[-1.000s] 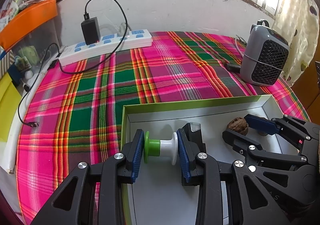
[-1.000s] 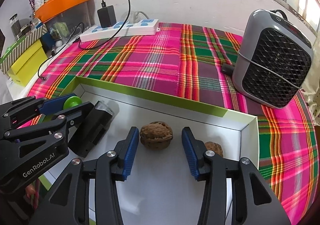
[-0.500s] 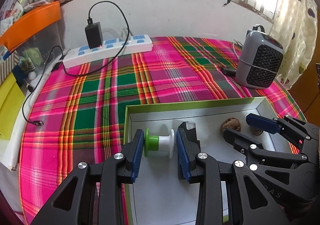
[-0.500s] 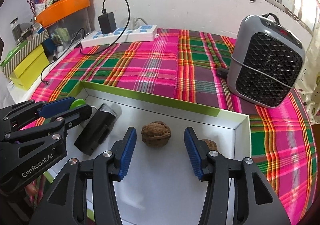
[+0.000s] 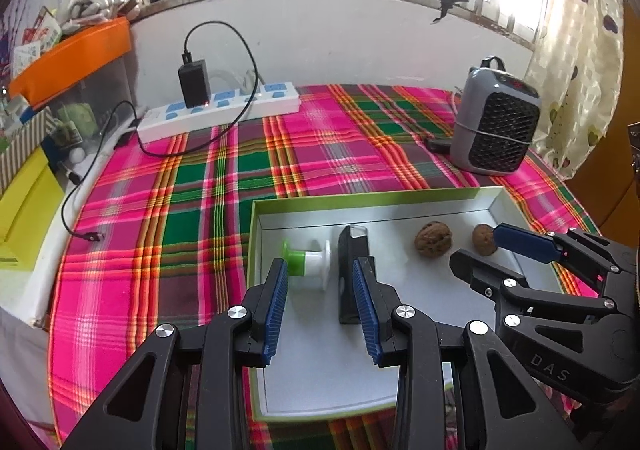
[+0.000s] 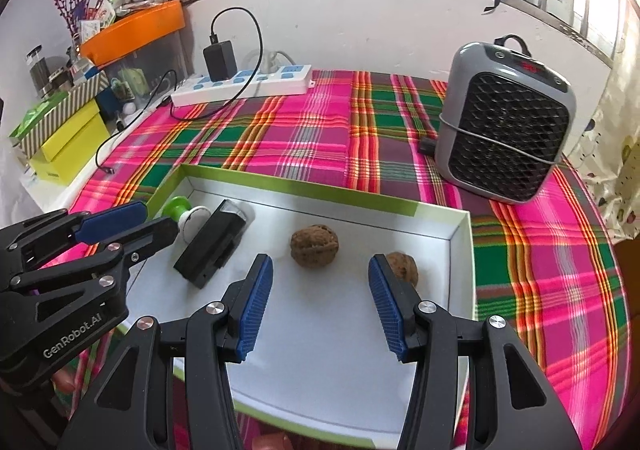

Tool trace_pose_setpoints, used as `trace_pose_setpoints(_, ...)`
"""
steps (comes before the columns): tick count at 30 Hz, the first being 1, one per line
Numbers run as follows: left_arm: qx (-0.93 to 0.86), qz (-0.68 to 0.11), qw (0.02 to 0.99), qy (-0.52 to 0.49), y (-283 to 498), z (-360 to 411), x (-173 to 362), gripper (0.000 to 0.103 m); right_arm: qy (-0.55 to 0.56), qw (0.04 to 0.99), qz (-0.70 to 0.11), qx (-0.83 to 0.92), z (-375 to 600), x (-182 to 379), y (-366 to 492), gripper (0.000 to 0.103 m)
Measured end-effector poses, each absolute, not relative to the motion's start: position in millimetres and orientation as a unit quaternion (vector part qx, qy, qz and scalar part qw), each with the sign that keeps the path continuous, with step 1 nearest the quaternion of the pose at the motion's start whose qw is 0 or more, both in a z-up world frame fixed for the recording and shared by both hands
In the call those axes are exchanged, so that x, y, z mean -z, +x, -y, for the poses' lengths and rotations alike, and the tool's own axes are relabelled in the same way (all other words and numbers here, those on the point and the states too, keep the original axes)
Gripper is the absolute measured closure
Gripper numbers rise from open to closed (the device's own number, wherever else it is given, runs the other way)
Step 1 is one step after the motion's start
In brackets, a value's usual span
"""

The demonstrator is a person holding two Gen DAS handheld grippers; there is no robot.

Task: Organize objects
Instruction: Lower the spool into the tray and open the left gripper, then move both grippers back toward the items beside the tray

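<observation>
Wide view first: the plaid counter (image 5: 320, 154) carries a shallow box (image 5: 372, 202), and everything to be organised already lies inside it. Both claws hang over the near end, empty. The left claw (image 5: 320, 310) gapes wide, with the black block (image 5: 352, 274) just ahead of its right finger and the green-and-white spool (image 5: 308, 262) ahead between the fingers, untouched. The right claw (image 6: 316, 306) is just as open; the big walnut (image 6: 315, 246) sits ahead between its fingers, the small walnut (image 6: 402, 268) by the right one. Looks like a finished placement; next means clearing off or choosing another piece.
</observation>
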State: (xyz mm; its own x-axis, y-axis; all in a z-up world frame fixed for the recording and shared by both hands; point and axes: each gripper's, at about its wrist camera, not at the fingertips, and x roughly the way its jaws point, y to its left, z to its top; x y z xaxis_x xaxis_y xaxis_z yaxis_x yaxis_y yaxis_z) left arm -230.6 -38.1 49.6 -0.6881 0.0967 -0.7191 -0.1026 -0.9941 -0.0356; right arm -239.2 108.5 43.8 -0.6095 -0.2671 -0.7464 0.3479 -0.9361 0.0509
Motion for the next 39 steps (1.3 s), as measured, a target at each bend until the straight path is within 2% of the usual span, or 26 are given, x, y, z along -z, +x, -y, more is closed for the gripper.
trace_pose_setpoints(21, -0.927, 0.010, 0.073, -0.368, -170.3, 28.9, -65.0, 0.071, 0.373, 0.159, -0.036, 0.913, -136.6, -61.4, -182.4, 0.052)
trace_pose_setpoints(39, -0.910, 0.015, 0.127, -0.394, -136.5, 3.6, -41.0, 0.067, 0.364, 0.118, -0.022, 0.924, -186.1, -55.8, -145.5, 0.052)
